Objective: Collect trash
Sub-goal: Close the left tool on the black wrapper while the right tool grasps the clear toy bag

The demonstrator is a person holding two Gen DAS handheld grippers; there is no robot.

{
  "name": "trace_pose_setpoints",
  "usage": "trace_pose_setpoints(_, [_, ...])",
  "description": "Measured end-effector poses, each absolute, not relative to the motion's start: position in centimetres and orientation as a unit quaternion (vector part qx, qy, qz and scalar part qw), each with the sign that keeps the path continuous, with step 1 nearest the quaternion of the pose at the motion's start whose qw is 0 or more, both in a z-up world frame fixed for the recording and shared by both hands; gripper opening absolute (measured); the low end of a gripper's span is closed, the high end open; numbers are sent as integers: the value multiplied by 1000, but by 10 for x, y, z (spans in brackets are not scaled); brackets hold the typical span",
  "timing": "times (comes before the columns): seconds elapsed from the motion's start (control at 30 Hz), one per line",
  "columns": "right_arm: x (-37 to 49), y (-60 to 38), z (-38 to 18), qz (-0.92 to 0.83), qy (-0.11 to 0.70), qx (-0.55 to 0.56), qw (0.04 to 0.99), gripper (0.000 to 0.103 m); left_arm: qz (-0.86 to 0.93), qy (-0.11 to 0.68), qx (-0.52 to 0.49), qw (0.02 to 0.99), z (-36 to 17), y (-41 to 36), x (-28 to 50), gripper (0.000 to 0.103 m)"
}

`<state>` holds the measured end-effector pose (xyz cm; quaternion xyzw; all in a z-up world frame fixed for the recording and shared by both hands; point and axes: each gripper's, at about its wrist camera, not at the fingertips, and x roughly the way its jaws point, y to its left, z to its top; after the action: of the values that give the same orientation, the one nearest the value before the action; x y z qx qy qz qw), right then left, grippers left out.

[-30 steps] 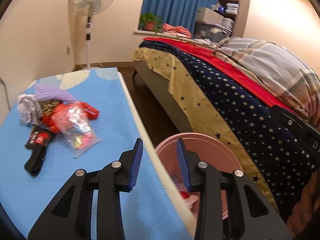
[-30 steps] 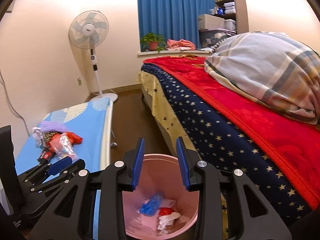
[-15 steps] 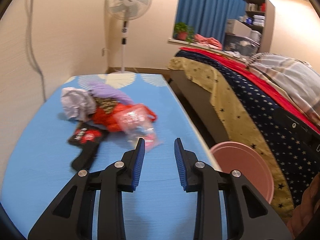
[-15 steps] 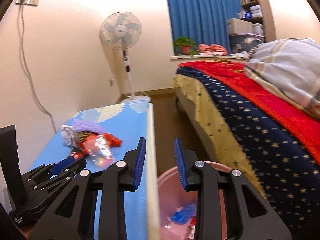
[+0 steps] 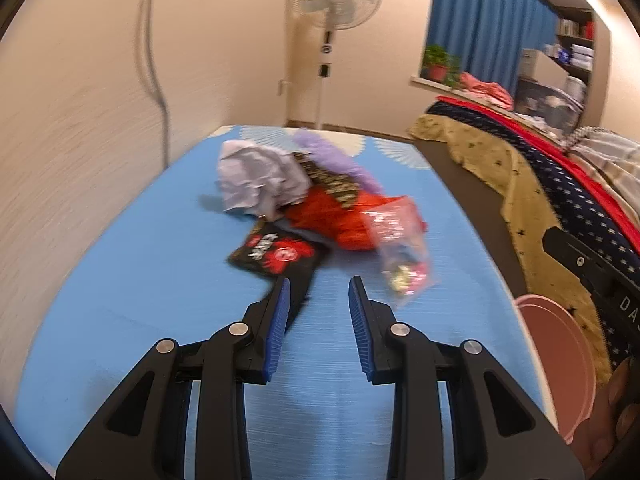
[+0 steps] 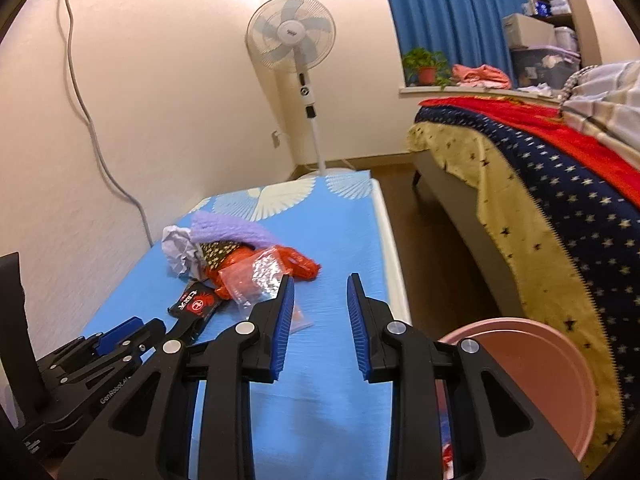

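A pile of trash lies on the blue table point(image 5: 140, 280): crumpled white paper point(image 5: 256, 184), a purple foam net point(image 5: 336, 156), a red bag point(image 5: 332, 216), a black and red wrapper point(image 5: 276, 254) and a clear plastic bag point(image 5: 400, 248). My left gripper point(image 5: 318, 288) is open and empty, just short of the black wrapper. My right gripper point(image 6: 320, 284) is open and empty, above the table point(image 6: 340, 360) near the clear bag point(image 6: 260, 276). The pink bin point(image 6: 536, 376) stands on the floor to the right; it also shows in the left wrist view point(image 5: 560, 360).
A bed with a starred blue and red cover point(image 6: 560, 184) runs along the right, across a strip of wooden floor point(image 6: 436, 248). A standing fan point(image 6: 296, 44) is behind the table. A cable point(image 6: 92, 128) hangs down the left wall.
Both grippers have swung left from over the pink bin to over the blue table, and have come closer to the trash pile. Both stay open and empty.
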<state>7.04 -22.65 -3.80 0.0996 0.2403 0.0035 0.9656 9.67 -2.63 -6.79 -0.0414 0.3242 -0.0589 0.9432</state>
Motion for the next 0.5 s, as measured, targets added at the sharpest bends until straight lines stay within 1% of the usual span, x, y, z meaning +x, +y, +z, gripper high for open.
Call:
trace_pose_setpoints(0.07, [77,-224,-43,10,247,98,964,28,-45,331,-46,942,-72,-20,101,37])
trace_pose_setpoints(0.17, [90,-222,-51,19,256,97,962,28,-27,343,-60,937,-79,-8,107,39])
trace_pose_setpoints(0.23, [97,-220,-55,24,263,97,960,30,-22,353,-67,933,-84,-4,112,41])
trace_pose_setpoints(0.27, [102,-219,-58,27,268,97,958,30,-20,357,-67,931,-86,-4,113,46])
trace_pose_setpoints(0.33, [112,-216,-65,36,280,97,954,30,-19,364,-62,929,-90,-6,115,52])
trace_pose_setpoints(0.47, [127,-212,-75,45,296,95,949,33,-20,375,-62,925,-96,-6,119,52])
trace_pose_setpoints(0.5, [132,-211,-78,47,301,95,948,35,-21,377,-63,924,-97,-5,120,52])
